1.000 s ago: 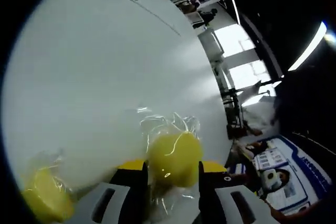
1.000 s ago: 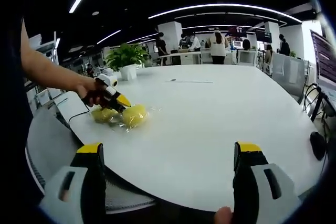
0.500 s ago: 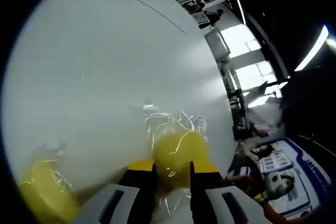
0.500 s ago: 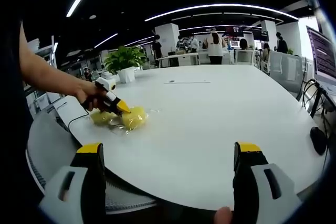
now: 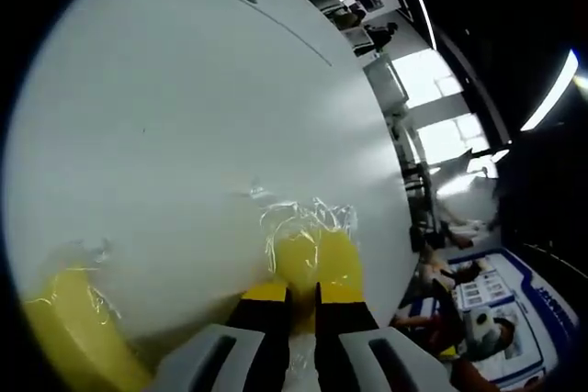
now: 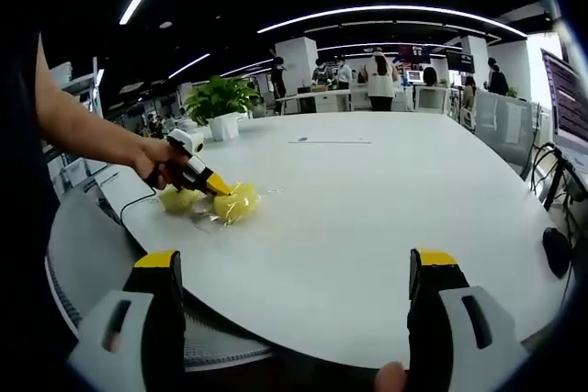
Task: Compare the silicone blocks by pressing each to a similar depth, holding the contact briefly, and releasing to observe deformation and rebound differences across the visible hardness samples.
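Note:
Two yellow silicone blocks in clear plastic wrap lie on the white table (image 5: 184, 117). In the left gripper view my left gripper (image 5: 302, 298) is shut on the nearer yellow block (image 5: 312, 259), squeezing it narrow between the yellow-tipped jaws. The second yellow block (image 5: 69, 332) lies at the lower left. In the right gripper view the left gripper (image 6: 219, 190), held by a person's hand, pinches the squeezed block (image 6: 239, 201), with the other block (image 6: 179, 199) beside it. My right gripper (image 6: 294, 268) hangs open over the near table edge with nothing between its jaws.
A potted plant (image 6: 220, 103) stands at the table's far left. A thin dark strip (image 6: 331, 141) lies on the far part of the table. People and desks fill the background. A black mouse-like object (image 6: 556, 250) sits at the right edge.
The left gripper's jaws have closed step by step on the yellow block, squashing it from a round shape to a narrow one. The right gripper has stayed open and still.

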